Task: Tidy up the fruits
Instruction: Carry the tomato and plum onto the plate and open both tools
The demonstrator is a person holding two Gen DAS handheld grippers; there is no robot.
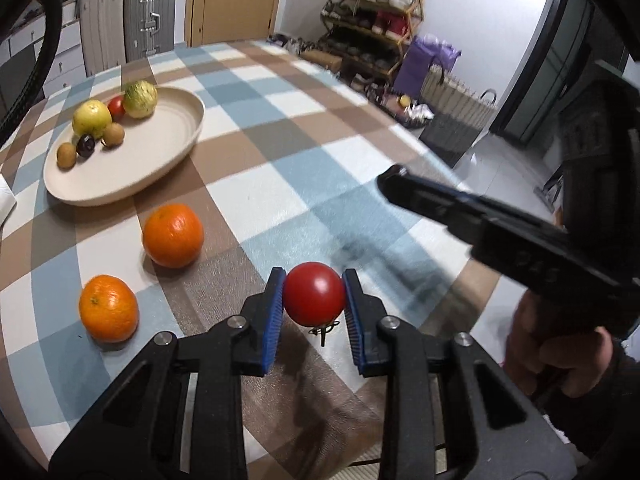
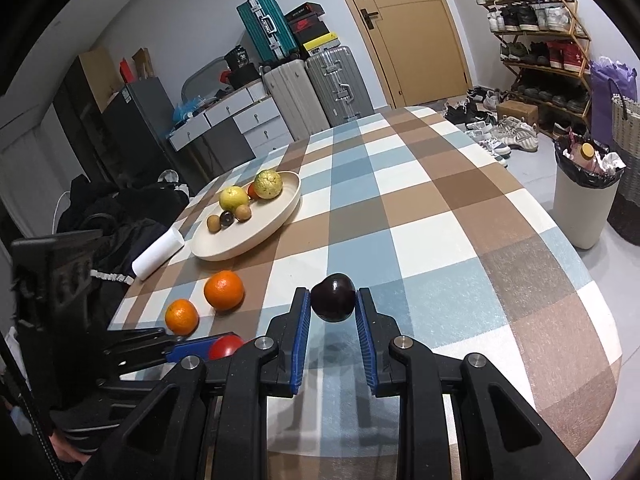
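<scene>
My left gripper (image 1: 314, 296) is shut on a red tomato (image 1: 314, 294) just above the checked tablecloth; the tomato also shows in the right wrist view (image 2: 225, 346). My right gripper (image 2: 333, 305) is shut on a dark plum (image 2: 333, 298), held above the table. Two oranges lie on the cloth, one near (image 1: 108, 307) and one farther (image 1: 173, 235), left of the tomato. A beige plate (image 1: 160, 160) beyond them holds several fruits: a yellow one (image 1: 91, 117), a green-yellow one (image 1: 140, 99), a tomato, a dark plum and two kiwis.
The right gripper's black body (image 1: 520, 236) reaches in from the right of the left wrist view. A white paper roll (image 2: 158, 254) lies left of the plate (image 2: 276, 216). The table edge (image 2: 580, 280) curves at the right, with a bin (image 2: 586, 196) on the floor beyond.
</scene>
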